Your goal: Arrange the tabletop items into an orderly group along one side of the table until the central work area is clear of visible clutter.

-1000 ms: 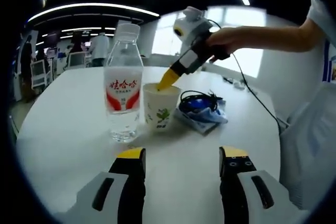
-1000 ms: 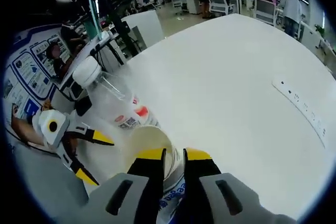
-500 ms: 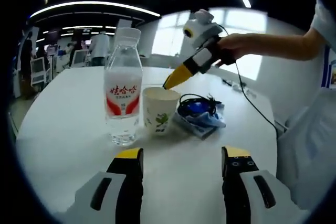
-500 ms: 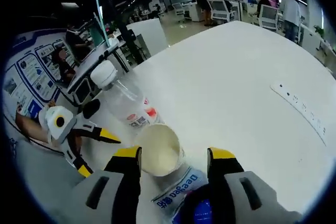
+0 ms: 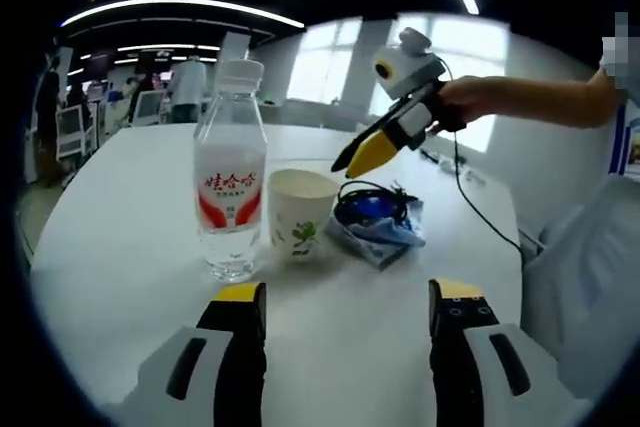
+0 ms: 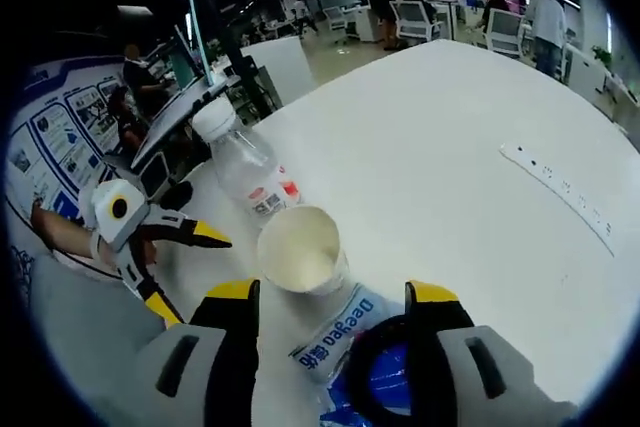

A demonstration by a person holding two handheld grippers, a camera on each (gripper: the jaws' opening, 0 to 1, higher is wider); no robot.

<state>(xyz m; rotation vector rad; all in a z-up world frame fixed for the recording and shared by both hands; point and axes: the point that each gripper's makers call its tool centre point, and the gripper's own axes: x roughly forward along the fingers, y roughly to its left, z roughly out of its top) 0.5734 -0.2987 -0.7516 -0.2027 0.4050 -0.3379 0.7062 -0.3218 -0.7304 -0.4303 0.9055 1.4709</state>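
Bottle, paper cup and blue packet lined up close, likely for tidiness. Right gripper above cup, wide open, empty. Left gripper wide open, empty.

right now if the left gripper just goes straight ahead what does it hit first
Most likely the paper cup, which stands about centred ahead of the open left gripper. The water bottle stands just left of that line and the blue packet just right. Bare table lies before them; depth is uncertain.
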